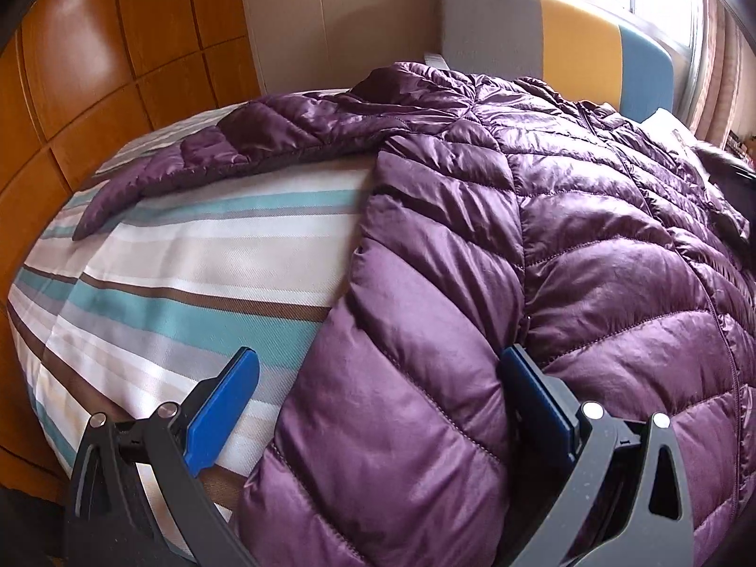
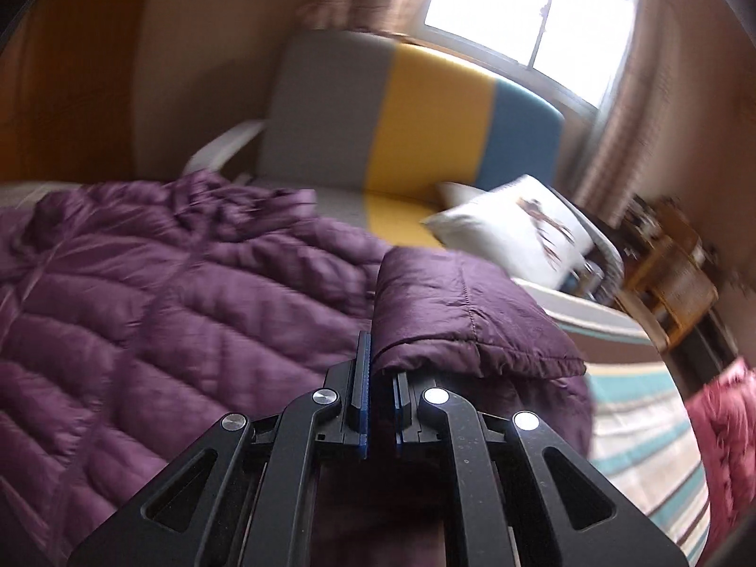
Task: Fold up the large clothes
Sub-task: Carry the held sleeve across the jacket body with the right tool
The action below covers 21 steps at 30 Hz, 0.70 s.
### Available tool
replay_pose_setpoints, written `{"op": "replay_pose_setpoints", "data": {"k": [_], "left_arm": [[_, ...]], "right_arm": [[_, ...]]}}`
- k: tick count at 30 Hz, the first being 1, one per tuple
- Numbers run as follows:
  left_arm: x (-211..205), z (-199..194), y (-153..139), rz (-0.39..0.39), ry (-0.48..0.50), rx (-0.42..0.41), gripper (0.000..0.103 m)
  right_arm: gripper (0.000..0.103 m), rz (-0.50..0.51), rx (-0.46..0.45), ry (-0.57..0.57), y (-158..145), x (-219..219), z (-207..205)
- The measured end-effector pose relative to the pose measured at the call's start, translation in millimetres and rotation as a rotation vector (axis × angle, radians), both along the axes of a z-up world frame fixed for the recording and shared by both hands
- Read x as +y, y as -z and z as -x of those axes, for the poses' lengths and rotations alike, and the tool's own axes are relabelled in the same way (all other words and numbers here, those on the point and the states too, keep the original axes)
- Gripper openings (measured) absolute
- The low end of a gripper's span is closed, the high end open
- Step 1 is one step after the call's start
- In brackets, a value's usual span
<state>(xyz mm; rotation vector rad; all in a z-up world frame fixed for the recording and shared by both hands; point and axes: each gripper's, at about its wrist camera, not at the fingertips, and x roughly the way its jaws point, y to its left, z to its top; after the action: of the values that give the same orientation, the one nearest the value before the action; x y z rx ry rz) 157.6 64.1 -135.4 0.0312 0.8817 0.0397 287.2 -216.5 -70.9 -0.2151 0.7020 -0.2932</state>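
A purple quilted down jacket (image 1: 543,217) lies spread on a bed with a striped sheet (image 1: 189,255), one sleeve (image 1: 198,160) stretched out to the left. My left gripper (image 1: 378,378) is open, its blue fingers on either side of the jacket's lower left edge. In the right wrist view the jacket (image 2: 165,312) fills the left. My right gripper (image 2: 380,378) is shut on the jacket's right sleeve cuff (image 2: 463,312) and holds it lifted over the jacket body.
A grey, yellow and blue headboard (image 1: 567,28) stands behind the bed under a window (image 2: 519,14). A white pillow (image 2: 515,231) lies at the bed's right. A wooden wardrobe (image 1: 94,71) is at the left. A wooden shelf (image 2: 671,274) and pink cloth (image 2: 723,425) are at the right.
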Motion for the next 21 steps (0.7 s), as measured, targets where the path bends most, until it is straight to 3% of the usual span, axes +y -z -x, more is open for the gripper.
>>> {"op": "replay_pose_setpoints", "data": {"k": [7, 10, 13, 15, 21], "left_arm": [[1.2, 0.0, 0.3, 0.012, 0.002, 0.001, 0.101], [1.2, 0.0, 0.4, 0.013, 0.002, 0.0, 0.101], [1.9, -0.1, 0.6, 0.017, 0.002, 0.001, 0.101], [1.7, -0.1, 0.4, 0.018, 0.002, 0.002, 0.101], [4.9, -1.3, -1.3, 0.031, -0.013, 0.015, 0.101]], "right_arm": [[0.007, 0.138, 0.1, -0.248, 26.5, 90.2, -12.4], [0.007, 0.14, 0.152, -0.329, 38.4, 111.4, -12.0], [0.008, 0.124, 0.194, -0.334, 45.6, 116.4, -10.0], [0.008, 0.055, 0.194, -0.308, 42.0, 108.4, -7.7], [0.008, -0.282, 0.172, -0.178, 25.3, 54.5, 6.0]]}}
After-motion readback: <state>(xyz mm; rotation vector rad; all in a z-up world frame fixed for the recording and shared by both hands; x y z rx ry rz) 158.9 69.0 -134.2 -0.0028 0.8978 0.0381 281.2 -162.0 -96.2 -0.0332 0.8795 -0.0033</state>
